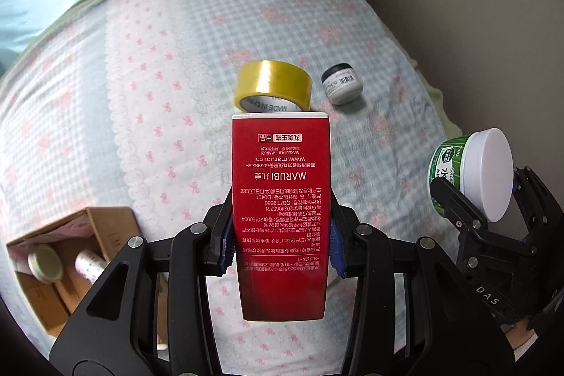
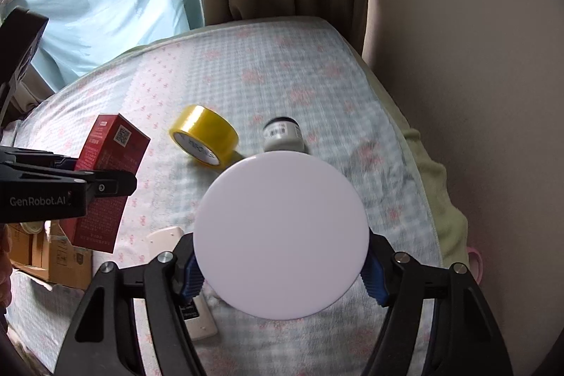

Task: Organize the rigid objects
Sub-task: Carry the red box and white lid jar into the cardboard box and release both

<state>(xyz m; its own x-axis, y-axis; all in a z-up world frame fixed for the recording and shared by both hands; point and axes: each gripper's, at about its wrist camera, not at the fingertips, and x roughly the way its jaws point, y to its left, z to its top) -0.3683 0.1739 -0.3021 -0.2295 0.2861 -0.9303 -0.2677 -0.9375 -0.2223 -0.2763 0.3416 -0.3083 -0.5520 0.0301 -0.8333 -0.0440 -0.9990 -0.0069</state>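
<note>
My left gripper is shut on a tall red carton, held above the bed; the right wrist view shows the carton at the left, in that gripper. My right gripper is shut on a round jar with a white lid. The left wrist view shows this jar with a green label, off to the right. On the bedspread lie a yellow tape roll and a small grey jar with a black cap, side by side, beyond both grippers.
An open cardboard box sits at the lower left and holds a tin and a white tube. A white remote lies on the bedspread under my right gripper. A wall borders the bed on the right, curtains at the far end.
</note>
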